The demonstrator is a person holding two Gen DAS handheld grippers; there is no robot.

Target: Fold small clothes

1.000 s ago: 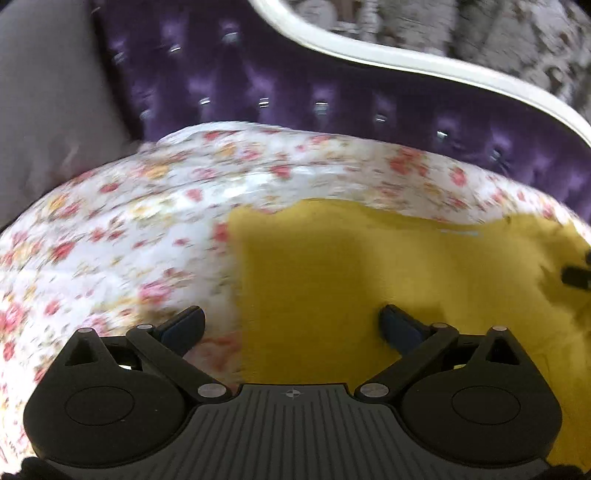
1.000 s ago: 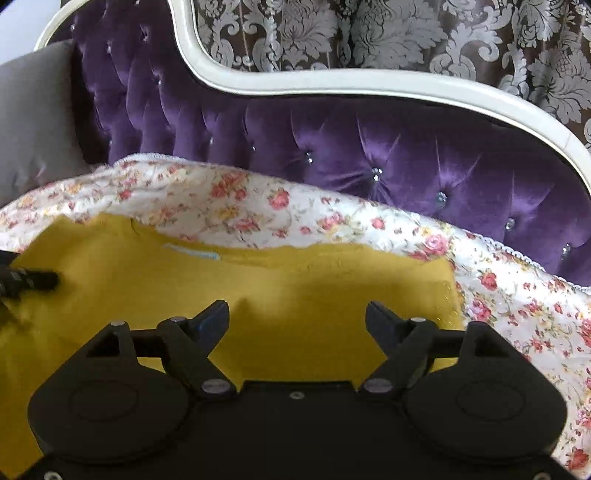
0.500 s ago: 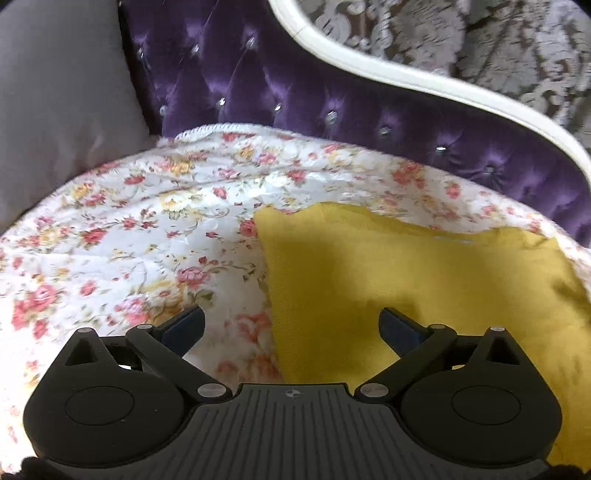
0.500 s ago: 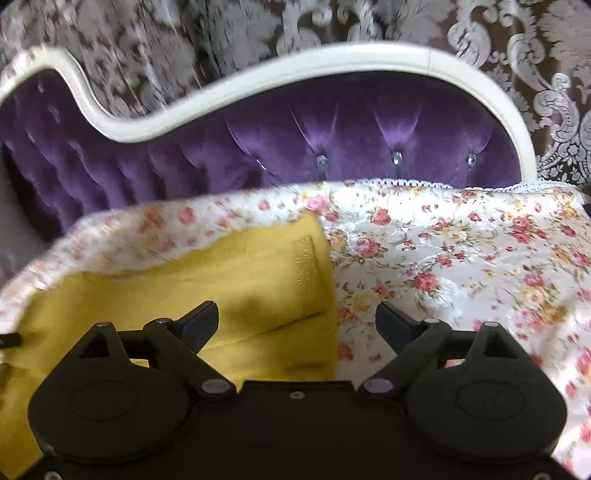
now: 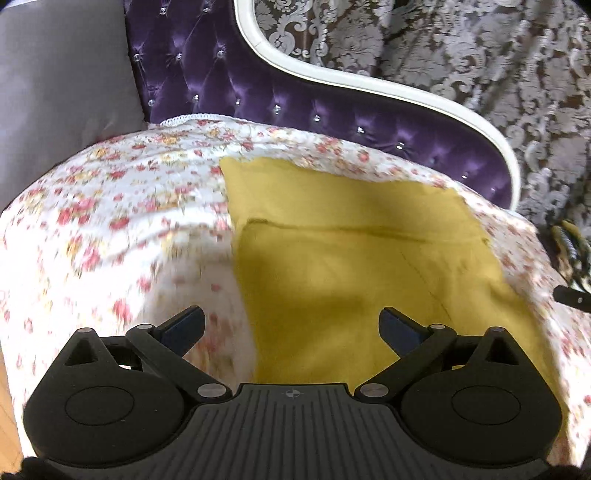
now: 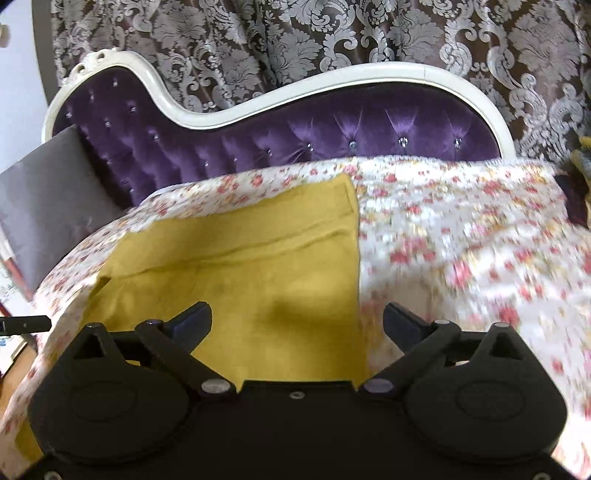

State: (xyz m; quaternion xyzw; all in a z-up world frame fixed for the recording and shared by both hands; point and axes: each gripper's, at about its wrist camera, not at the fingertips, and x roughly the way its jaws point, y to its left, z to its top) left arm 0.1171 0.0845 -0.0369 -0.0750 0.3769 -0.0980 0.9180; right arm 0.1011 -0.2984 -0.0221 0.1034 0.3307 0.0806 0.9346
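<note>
While both tools hang above the couch, one yellow garment (image 5: pixel 354 266) lies flat on one floral quilt (image 5: pixel 110 221), filling the middle and lower right of the left wrist view. A single fold line crosses it from left to right, with a narrower band of cloth above the line and a broader panel below. In the right wrist view the same yellow garment (image 6: pixel 258 273) sits in the lower left half, its straight right edge running down the middle of the frame.

The left gripper (image 5: pixel 291 328) has its two fingers spread wide, one over the quilt and one over the garment, nothing between them. The right gripper (image 6: pixel 297 325) has just been opening; its two fingers stand wide with nothing clamped, the left one over yellow cloth, the right one over the quilt.

One purple tufted backrest (image 6: pixel 295 136) with one white curved frame (image 6: pixel 332 79) rises behind the quilt. One grey cushion (image 5: pixel 62 85) fills the upper left of the left wrist view, and patterned curtains (image 6: pixel 295 33) hang behind.
</note>
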